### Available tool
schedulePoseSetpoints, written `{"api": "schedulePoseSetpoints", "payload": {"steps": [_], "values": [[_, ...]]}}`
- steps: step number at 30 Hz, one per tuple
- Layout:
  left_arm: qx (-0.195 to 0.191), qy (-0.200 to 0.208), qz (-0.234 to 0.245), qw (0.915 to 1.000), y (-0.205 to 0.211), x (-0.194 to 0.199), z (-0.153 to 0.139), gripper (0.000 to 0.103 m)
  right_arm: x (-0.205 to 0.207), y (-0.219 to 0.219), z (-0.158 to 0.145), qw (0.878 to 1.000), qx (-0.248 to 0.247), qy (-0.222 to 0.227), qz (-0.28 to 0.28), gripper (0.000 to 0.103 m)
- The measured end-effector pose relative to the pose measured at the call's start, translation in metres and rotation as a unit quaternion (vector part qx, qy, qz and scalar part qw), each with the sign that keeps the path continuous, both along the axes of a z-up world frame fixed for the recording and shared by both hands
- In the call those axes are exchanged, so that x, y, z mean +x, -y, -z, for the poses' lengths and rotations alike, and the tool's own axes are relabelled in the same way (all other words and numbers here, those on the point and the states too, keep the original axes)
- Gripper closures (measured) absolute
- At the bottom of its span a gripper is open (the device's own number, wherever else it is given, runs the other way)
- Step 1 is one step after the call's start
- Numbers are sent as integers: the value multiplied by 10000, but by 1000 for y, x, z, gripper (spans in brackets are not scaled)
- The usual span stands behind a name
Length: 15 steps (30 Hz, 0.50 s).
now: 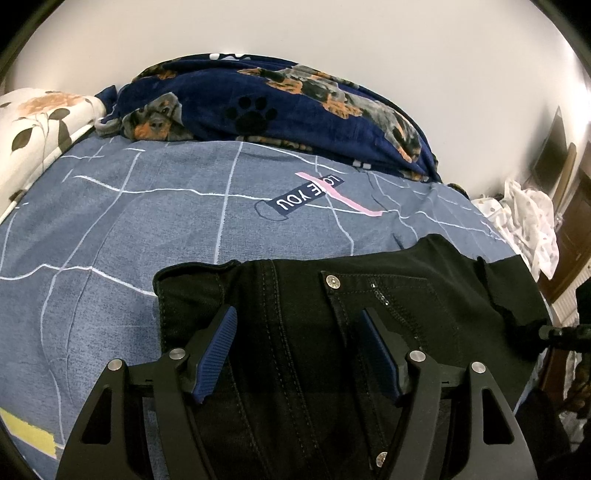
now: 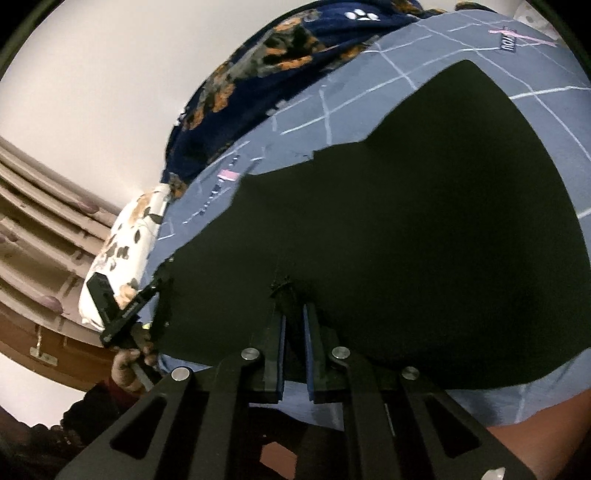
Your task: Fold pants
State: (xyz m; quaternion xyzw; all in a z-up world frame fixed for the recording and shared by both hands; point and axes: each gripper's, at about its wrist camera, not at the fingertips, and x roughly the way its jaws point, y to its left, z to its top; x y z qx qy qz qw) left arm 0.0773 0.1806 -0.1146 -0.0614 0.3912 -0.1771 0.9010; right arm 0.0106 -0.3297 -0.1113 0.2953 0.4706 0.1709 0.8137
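Black pants lie on the blue bedspread, waistband end with a pocket and metal rivets toward me in the left wrist view. My left gripper is open, its blue pads hovering over the waist area, holding nothing. In the right wrist view the pants spread as a dark sheet over the bed. My right gripper is shut on a frayed edge of the pants. The left gripper shows at the left edge of that view, held by a hand.
A navy dog-print blanket is piled at the back of the bed. A floral pillow sits at the left. White crumpled cloth lies at the bed's right edge, near brown furniture. A white wall is behind.
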Motion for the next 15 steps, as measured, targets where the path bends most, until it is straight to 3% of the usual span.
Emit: {"api": "schedulePoseSetpoints", "payload": {"steps": [12, 15], "values": [[-65, 6, 10, 10000, -3, -2, -1, 34, 11, -23, 10, 9960, 797, 124, -385, 93], [-78, 5, 9, 10000, -2, -1, -1, 34, 12, -34, 9, 9953, 741, 165, -609, 93]]}}
